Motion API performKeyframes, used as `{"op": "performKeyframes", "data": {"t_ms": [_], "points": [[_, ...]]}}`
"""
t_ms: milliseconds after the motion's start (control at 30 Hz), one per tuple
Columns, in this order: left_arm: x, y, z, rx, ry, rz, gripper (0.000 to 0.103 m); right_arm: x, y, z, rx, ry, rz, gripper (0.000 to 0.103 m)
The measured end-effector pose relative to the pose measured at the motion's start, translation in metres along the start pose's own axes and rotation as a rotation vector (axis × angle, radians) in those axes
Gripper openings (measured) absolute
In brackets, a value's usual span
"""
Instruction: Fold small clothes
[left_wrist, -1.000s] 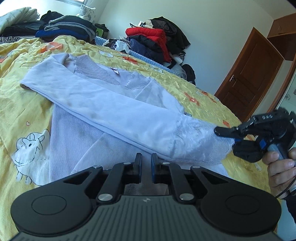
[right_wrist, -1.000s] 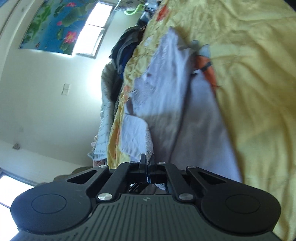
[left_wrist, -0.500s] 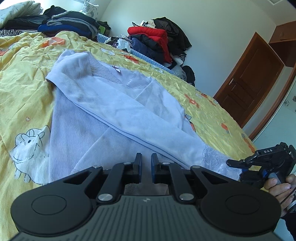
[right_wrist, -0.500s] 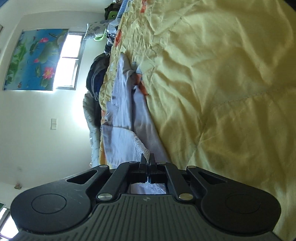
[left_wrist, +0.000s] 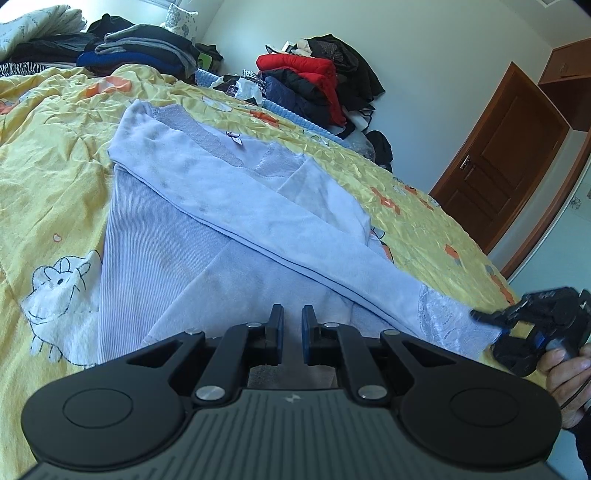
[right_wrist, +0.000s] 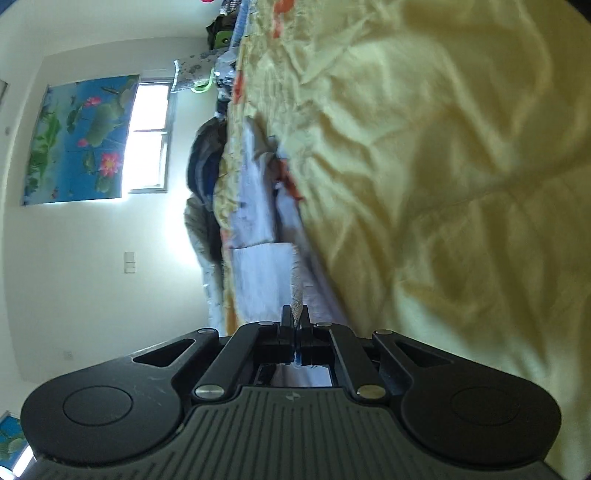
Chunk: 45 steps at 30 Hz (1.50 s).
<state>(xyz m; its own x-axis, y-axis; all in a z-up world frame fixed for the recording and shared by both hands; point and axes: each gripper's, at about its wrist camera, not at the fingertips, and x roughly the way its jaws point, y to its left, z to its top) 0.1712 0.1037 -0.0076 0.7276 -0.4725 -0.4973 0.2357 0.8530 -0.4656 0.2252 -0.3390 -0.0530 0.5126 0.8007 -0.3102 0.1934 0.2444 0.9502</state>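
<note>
A pale lilac long-sleeved top (left_wrist: 229, 206) lies spread on the yellow bedspread (left_wrist: 48, 162). One sleeve is folded across the body, and its lace cuff (left_wrist: 448, 328) ends at the right. My right gripper (left_wrist: 480, 316) is shut on that cuff near the bed's right edge; in the right wrist view the cuff's edge (right_wrist: 296, 295) is pinched between its fingers (right_wrist: 295, 319). My left gripper (left_wrist: 292, 323) hovers over the top's lower hem, its fingers a little apart and empty.
Piles of folded and loose clothes (left_wrist: 310, 81) line the far side of the bed. A brown wooden door (left_wrist: 506, 147) stands at the right. A window (right_wrist: 149, 136) and a flower poster (right_wrist: 79, 136) show in the right wrist view.
My right gripper has carried the sleeve cuff down and to the right, drawing the sleeve straight across the top. The left gripper has barely moved.
</note>
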Motion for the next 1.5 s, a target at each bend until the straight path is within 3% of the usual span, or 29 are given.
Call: {"op": "performKeyframes", "data": {"t_ms": [100, 233, 267, 367, 433, 533, 633, 767, 833, 900, 967, 1067, 1167, 1200, 1233, 1333, 1433, 1500], "points": [[-0.001, -0.001, -0.001, 0.001, -0.003, 0.005, 0.009, -0.002, 0.024, -0.005, 0.024, 0.044, 0.119, 0.006], [-0.001, -0.001, -0.001, 0.0, -0.004, 0.005, 0.01, -0.01, 0.045, -0.024, 0.124, 0.118, 0.339, 0.005], [-0.001, -0.001, -0.001, -0.001, -0.004, 0.005, 0.009, -0.009, 0.043, -0.028, 0.123, 0.116, 0.324, 0.004], [-0.001, -0.001, -0.001, -0.007, -0.003, 0.001, 0.009, -0.002, 0.007, -0.024, 0.124, 0.081, 0.06, 0.007], [-0.001, -0.001, -0.001, -0.007, -0.003, 0.001, 0.009, 0.004, -0.011, -0.023, 0.13, 0.067, 0.004, 0.007], [-0.001, 0.0, -0.001, -0.007, -0.003, 0.001, 0.009, 0.007, -0.008, -0.028, 0.083, 0.069, -0.029, 0.011], [-0.002, -0.001, -0.001, -0.012, -0.002, 0.004, 0.009, 0.004, 0.007, -0.031, -0.043, 0.045, -0.147, 0.019], [-0.021, -0.018, 0.001, 0.033, -0.034, 0.109, 0.01, -0.016, 0.023, -0.032, -0.15, 0.034, -0.244, 0.035], [-0.032, -0.028, 0.005, 0.035, -0.06, 0.104, 0.01, -0.029, 0.038, -0.034, -0.258, -0.036, -0.297, 0.035], [-0.034, -0.037, 0.015, 0.04, -0.075, 0.106, 0.01, -0.032, 0.056, -0.033, -0.357, -0.083, -0.301, 0.035], [-0.023, -0.045, 0.032, 0.055, -0.09, 0.087, 0.01, -0.017, 0.075, -0.033, -0.446, -0.063, -0.26, 0.035], [0.015, -0.051, 0.053, 0.107, -0.044, 0.161, 0.011, 0.029, 0.091, -0.045, -0.534, 0.071, -0.231, 0.038], [0.06, -0.041, 0.063, 0.114, 0.081, 0.28, 0.011, 0.064, 0.086, -0.065, -0.597, 0.198, -0.312, 0.038], [0.066, -0.037, 0.063, 0.114, 0.085, 0.279, 0.011, 0.069, 0.083, -0.073, -0.628, 0.229, -0.351, 0.043], [0.066, -0.035, 0.063, 0.115, 0.064, 0.265, 0.011, 0.071, 0.077, -0.079, -0.647, 0.25, -0.376, 0.039], [0.066, -0.032, 0.064, 0.124, 0.087, 0.246, 0.011, 0.059, 0.067, -0.085, -0.613, 0.274, -0.316, 0.039], [0.063, -0.027, 0.063, 0.121, 0.083, 0.227, 0.011, 0.049, 0.066, -0.079, -0.555, 0.278, -0.318, 0.04], [0.058, -0.031, 0.063, 0.128, 0.086, 0.261, 0.011, 0.046, 0.076, -0.079, -0.558, 0.272, -0.308, 0.042]]}}
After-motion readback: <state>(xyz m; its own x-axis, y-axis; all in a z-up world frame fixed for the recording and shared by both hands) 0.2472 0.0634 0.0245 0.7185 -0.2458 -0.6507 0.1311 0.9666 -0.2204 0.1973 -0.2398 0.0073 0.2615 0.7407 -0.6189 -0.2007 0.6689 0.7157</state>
